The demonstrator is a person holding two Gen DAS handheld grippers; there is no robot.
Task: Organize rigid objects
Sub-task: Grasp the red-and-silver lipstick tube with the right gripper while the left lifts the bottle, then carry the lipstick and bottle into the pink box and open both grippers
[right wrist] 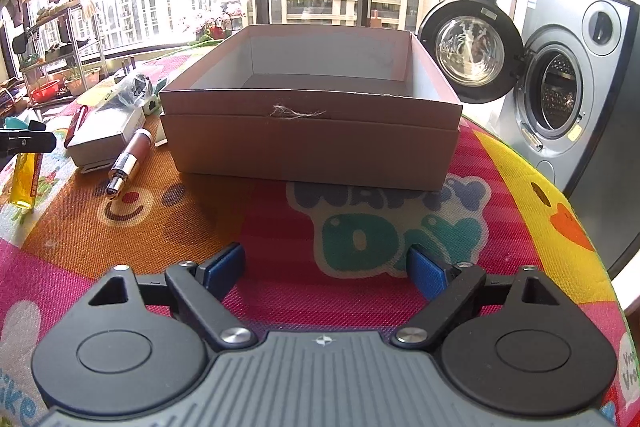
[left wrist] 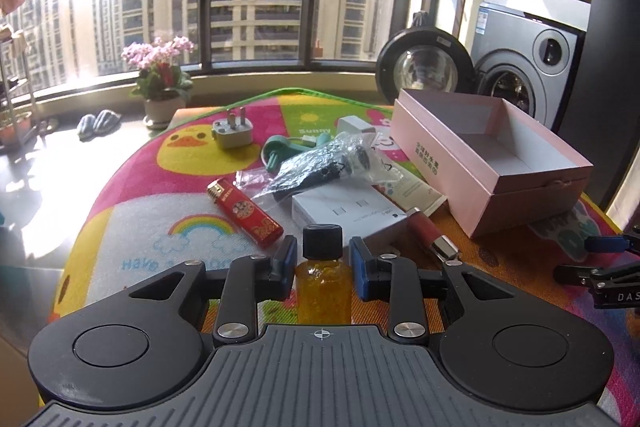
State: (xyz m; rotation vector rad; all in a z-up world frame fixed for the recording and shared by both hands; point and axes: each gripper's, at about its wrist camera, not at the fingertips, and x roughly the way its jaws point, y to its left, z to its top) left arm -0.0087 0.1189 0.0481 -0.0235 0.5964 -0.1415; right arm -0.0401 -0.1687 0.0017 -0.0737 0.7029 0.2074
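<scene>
A small yellow bottle with a black cap stands on the colourful mat, and my left gripper is shut on it, blue pads against both sides. The same bottle shows at the far left of the right wrist view. Beyond it lie a red lighter, a white carton, a bagged black item, a white plug adapter and a red-brown lipstick tube. The open pink box stands at the right. My right gripper hovers open over the mat, facing the box, nothing between its fingers.
A washing machine with its round door swung open stands behind the table on the right. A potted pink flower sits on the window ledge. The mat curves off at the table's right edge. A shelf rack is at the left.
</scene>
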